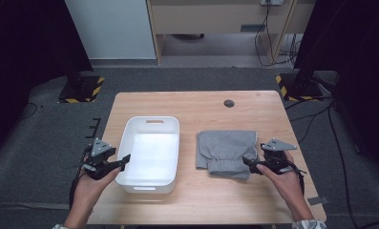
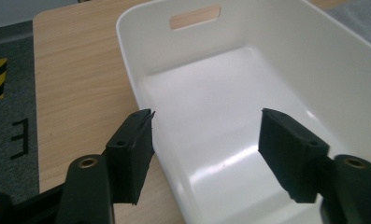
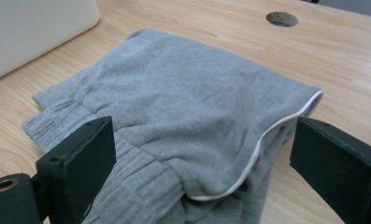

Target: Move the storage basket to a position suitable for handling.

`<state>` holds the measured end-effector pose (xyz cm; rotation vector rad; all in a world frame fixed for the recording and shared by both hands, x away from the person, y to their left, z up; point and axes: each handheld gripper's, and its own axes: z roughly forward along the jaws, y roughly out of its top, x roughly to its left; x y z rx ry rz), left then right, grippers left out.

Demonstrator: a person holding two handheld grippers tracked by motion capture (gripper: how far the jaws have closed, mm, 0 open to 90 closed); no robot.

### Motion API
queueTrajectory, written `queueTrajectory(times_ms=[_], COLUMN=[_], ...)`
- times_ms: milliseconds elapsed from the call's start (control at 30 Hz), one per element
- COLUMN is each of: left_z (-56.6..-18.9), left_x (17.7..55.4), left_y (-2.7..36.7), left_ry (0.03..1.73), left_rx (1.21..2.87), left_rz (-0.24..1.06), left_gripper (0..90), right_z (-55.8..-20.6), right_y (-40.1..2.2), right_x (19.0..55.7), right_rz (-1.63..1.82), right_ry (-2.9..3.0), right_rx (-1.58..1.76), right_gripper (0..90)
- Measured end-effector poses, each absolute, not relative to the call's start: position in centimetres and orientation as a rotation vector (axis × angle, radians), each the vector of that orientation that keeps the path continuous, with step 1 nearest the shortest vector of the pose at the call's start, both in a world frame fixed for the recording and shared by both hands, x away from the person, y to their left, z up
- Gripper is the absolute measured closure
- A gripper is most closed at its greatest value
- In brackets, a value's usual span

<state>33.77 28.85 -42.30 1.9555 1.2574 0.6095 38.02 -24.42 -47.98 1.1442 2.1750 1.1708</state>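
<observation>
- Two tongs work over a light wooden bench (image 1: 201,195), one in each of the person's hands.
- Left tongs (image 1: 122,161) hover at the near left corner of a white tub (image 1: 152,183), their tips just over its left rim.
- From the left gripper view, the left tongs (image 2: 206,140) stand apart with nothing between the jaws; one jaw sits outside the tub's (image 2: 286,42) wall over the bench (image 2: 75,70), the other over its glossy floor.
- Nothing lies inside the tub; a slot handle is cut into its far wall.
- Right tongs (image 1: 248,164) sit at the near right edge of a folded grey garment (image 1: 225,145), which lies flat on the bench to the right of the tub, near it but not touching.
- From the right gripper view, the right tongs (image 3: 202,158) are spread wide, a jaw on either side of the garment's (image 3: 183,98) near folded corner, with a clear gap at the jaw beside the white piping; they are not gripping it.
- That garment shows a ribbed, gathered band along its near edge and a thin white piping along one fold.
- Beyond the garment, a small round hole (image 1: 229,103) is set in the far part of the bench.
</observation>
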Motion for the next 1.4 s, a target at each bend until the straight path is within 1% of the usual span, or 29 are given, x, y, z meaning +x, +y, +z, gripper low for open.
queueTrajectory(times_ms=[100, 267, 367, 500, 800, 1133, 1167, 1300, 1400], left_z=[-41.4, -40.9, -40.9, -41.2, -40.7, -39.5, -39.2, -38.9, -38.8], left_x=[34.9, 36.2, 37.0, 37.5, 37.9, 39.4, 39.6, 39.8, 39.8], left_y=[27.8, 26.4, 25.9, 25.5, 24.6, 20.8, 20.2, 18.8, 18.2], left_ry=[1.240, 1.214, 1.215, 1.226, 1.225, 1.152, 1.143, 1.120, 1.114], left_rx=[1.958, 1.946, 1.952, 1.962, 1.946, 1.967, 1.953, 1.981, 1.977], left_rz=[0.603, 0.541, 0.509, 0.502, 0.488, 0.483, 0.452, 0.488, 0.480], left_gripper=[26.6, 18.9, 16.3, 13.3, 12.7, 12.2, 12.3, 12.2, 12.2], right_z=[-47.5, -47.1, -46.8, -46.4, -46.4, -45.6, -45.6, -45.5, -45.5], right_y=[-25.0, -25.6, -25.6, -25.6, -26.3, -25.6, -25.4, -25.0, -25.1], right_x=[39.2, 40.6, 41.1, 41.3, 41.7, 42.3, 42.3, 42.3, 42.4], right_rz=[1.162, 1.147, 1.138, 1.134, 1.119, 1.121, 1.122, 1.127, 1.121], right_ry=[2.174, 2.182, 2.198, 2.199, 2.200, 2.198, 2.201, 2.212, 2.204], right_rx=[1.191, 1.208, 1.198, 1.196, 1.199, 1.181, 1.179, 1.166, 1.159], right_gripper=[6.7, 7.6, 8.1, 8.3, 8.2, 7.2, 6.2, 5.8, 7.3])
